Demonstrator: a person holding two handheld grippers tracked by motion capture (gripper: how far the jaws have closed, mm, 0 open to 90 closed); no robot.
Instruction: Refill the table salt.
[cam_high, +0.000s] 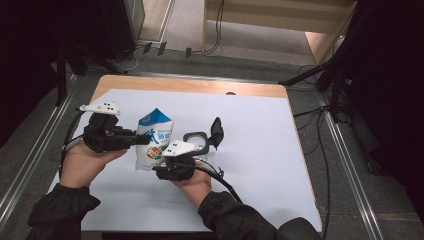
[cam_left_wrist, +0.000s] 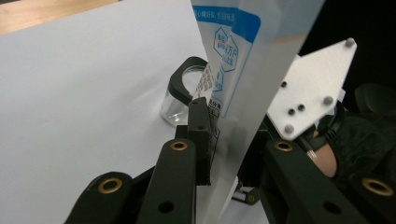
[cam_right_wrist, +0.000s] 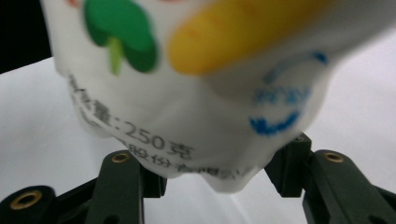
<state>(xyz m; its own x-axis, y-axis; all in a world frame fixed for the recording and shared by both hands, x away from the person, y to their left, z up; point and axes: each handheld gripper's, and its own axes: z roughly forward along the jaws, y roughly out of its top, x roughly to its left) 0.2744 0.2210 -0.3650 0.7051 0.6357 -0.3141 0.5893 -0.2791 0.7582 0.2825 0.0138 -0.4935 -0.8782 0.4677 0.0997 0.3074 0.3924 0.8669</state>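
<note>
The left tongs (cam_high: 142, 139) were clamped on the upright pouch (cam_high: 155, 140) above the surface (cam_high: 260, 150). The right gripper view showed the right tongs (cam_right_wrist: 219, 177) apart around its bottom edge. The jar (cam_high: 197, 141) stood just beside it.

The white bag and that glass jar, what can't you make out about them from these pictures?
- Bag, right gripper view: printing blurred, top cut off by the frame edge.
- Bag's contents: hidden by the opaque wrapper in every view.
- Jar, high view: partly behind the right gripper; left gripper view: partly behind the bag and the left gripper, contents unclear.
</note>
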